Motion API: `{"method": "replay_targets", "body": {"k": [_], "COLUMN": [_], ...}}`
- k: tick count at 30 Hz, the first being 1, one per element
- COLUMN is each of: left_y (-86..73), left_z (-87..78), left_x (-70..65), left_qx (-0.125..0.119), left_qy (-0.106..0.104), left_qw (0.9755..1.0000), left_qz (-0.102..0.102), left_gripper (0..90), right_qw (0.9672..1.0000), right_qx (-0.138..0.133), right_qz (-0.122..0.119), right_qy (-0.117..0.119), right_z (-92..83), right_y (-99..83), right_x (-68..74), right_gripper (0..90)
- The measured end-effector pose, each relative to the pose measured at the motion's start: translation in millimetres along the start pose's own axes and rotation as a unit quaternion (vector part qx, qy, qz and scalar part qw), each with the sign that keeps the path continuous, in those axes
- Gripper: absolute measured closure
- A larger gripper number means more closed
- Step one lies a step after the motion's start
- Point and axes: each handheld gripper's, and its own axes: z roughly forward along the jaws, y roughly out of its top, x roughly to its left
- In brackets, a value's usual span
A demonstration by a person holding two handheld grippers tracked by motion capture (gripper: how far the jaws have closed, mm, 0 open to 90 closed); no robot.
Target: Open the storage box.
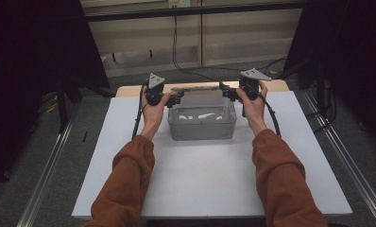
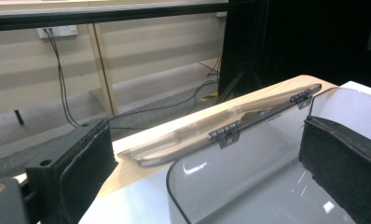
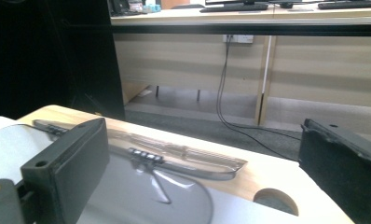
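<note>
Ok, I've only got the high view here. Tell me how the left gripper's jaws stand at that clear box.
Observer: In the left gripper view, the left gripper is open with its jaws wide. The clear box has its rounded corner between them, not squeezed.
Operator: Now the right one.
Observer: The right gripper is open too, and nothing is pinched between its jaws.
Operator: Describe how the lid attaches.
Observer: Two black hinges join the folded-back lid to the box's back rim.
</note>
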Motion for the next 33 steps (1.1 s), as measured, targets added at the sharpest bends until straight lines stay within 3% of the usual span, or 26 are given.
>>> {"method": "replay_targets", "body": {"k": [13, 19, 23, 29, 33], "left_y": [-5.6, -9.2, -14.7, -24.0, -26.7], "left_z": [-32.6, -46.5, -57.3, -68.4, -81.6], "left_x": [-5.2, -9.4, -13.1, -18.4, -24.0], "left_qx": [-0.026, -0.040, -0.057, -0.054, -0.072], "left_qy": [0.023, 0.018, 0.017, 0.014, 0.018], "left_qw": [0.9994, 0.9990, 0.9982, 0.9984, 0.9971], "left_qz": [0.007, 0.005, -0.014, -0.004, -0.018], "left_gripper": [3.8, 3.5, 3.5, 3.2, 3.2], "right_qw": [0.9993, 0.9992, 0.9990, 0.9981, 0.9979], "right_qx": [-0.013, -0.019, -0.024, -0.030, -0.032], "right_qz": [-0.025, -0.027, -0.027, -0.040, -0.041], "right_qy": [-0.023, -0.022, -0.027, -0.035, -0.039], "right_z": [-24.7, -37.7, -49.3, -63.1, -72.5], "right_y": [-6.4, -9.9, -12.8, -15.0, -18.4], "right_x": [7.2, 8.5, 10.5, 10.5, 9.1], "right_gripper": [0.4, 0.2, 0.1, 0.1, 0.0]}}
